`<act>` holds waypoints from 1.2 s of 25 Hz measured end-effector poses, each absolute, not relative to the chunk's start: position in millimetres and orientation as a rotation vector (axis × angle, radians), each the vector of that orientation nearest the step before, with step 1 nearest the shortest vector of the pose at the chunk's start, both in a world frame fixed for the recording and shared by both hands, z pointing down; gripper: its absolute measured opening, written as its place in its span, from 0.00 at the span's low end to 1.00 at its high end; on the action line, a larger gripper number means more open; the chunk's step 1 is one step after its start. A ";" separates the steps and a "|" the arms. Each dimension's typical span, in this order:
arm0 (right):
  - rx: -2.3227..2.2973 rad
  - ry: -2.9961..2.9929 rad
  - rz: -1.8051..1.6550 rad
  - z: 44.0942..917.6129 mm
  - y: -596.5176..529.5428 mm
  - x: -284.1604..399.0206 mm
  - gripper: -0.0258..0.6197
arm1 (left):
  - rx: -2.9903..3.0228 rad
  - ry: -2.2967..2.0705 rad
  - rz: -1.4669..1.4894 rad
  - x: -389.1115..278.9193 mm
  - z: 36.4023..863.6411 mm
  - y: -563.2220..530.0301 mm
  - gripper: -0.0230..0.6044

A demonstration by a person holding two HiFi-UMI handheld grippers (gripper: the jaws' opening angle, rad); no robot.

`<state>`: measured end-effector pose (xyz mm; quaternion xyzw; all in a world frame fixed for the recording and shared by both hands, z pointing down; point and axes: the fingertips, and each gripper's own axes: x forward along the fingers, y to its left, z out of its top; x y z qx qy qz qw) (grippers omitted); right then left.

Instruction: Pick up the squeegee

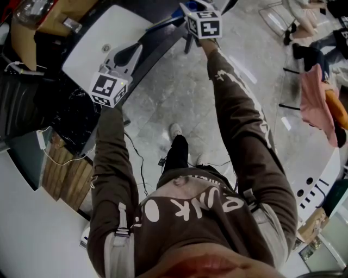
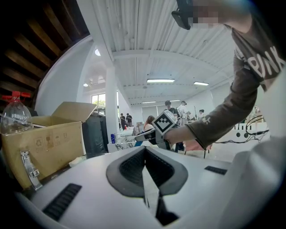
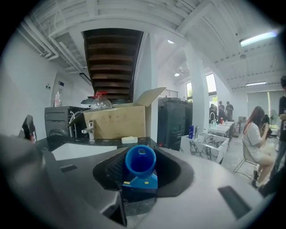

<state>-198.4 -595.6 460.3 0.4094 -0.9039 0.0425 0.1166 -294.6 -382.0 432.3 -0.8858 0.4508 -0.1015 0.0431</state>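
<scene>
The blue squeegee sits between the jaws of my right gripper, its round handle end with a hanging hole pointing back toward the camera. In the head view the right gripper is held up at the top centre, with a bit of the blue squeegee beside it. The left gripper view shows the right gripper out ahead, carrying the squeegee. My left gripper hovers over the white basin; its pads meet at the tips with nothing between them.
A white basin is set in a dark counter. An open cardboard box and a red-capped bottle stand on it. A clothes rack stands on the marble floor at the right. Several people are far off, one seated.
</scene>
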 end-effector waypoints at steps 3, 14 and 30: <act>1.201 -2.657 0.099 448.7 -586.9 -190.9 0.28 | -2.702 1.372 -0.308 -288.3 425.2 -376.2 0.04; 1.214 -2.728 0.009 398.8 -537.7 -146.3 0.28 | -2.658 1.347 -0.304 -255.3 395.6 -354.0 0.04; 1.168 -2.853 -0.188 315.5 -383.7 -42.0 0.28 | -2.585 1.270 -0.284 -158.5 327.5 -278.2 0.04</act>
